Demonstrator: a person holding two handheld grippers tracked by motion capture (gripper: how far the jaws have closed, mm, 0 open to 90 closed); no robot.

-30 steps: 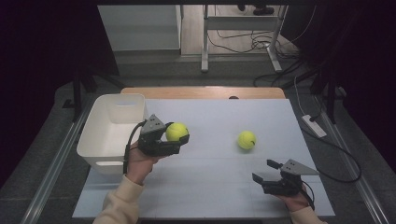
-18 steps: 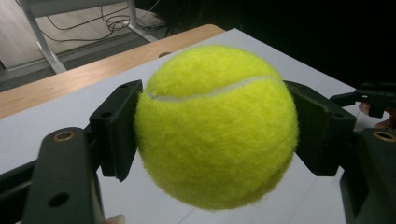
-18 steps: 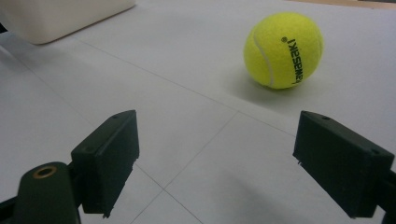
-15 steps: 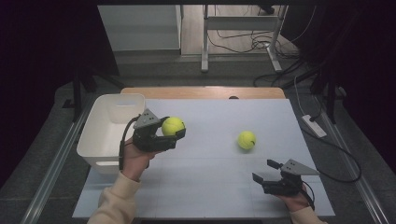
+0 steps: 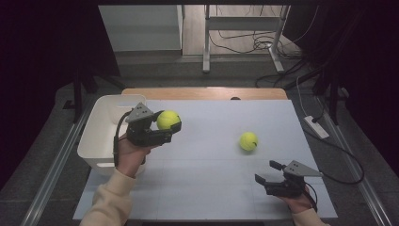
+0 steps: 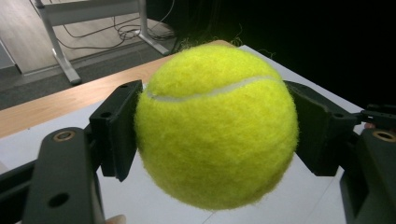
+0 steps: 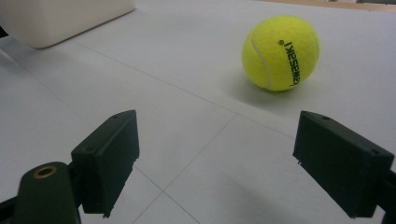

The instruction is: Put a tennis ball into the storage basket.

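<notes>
Holding pose, right gripper (image 5: 269, 173): near right of the white table top (image 5: 211, 188), low over the surface, jaws spread wide with nothing between them; in the right gripper view (image 7: 212, 158) bare table shows through the gap.
Right hand (image 5: 297, 203): at the near edge, wrapped round the gripper body, cable trailing off to the right.
Loose ball (image 5: 248, 141): yellow tennis ball resting on the table, right of centre, just beyond the right gripper and apart from it; in the right gripper view (image 7: 281, 52) it sits ahead of the jaws, dark lettering on its side, touching neither pad.
Left hand (image 5: 131, 153): near left, cream sleeve (image 5: 110, 200) coming in from the bottom edge.
Left gripper (image 5: 169, 126): left of centre, lifted off the table, jaws pinching a second tennis ball.
Held ball (image 5: 168, 119): yellow, clamped between the two black pads, clear of the surface; in the left gripper view (image 6: 217, 126) both pads press on its sides, white seam curving across the top.
Bin (image 5: 96, 136): white plastic tub on the left edge of the table, just left of the left gripper, inside hard to see; its corner shows far left in the right gripper view (image 7: 60, 18).
Far edge: wooden strip (image 5: 204, 93) behind the white top.
Background: metal frame legs (image 5: 205, 42) and loose cables (image 5: 254, 42) on the floor, dark surroundings.
</notes>
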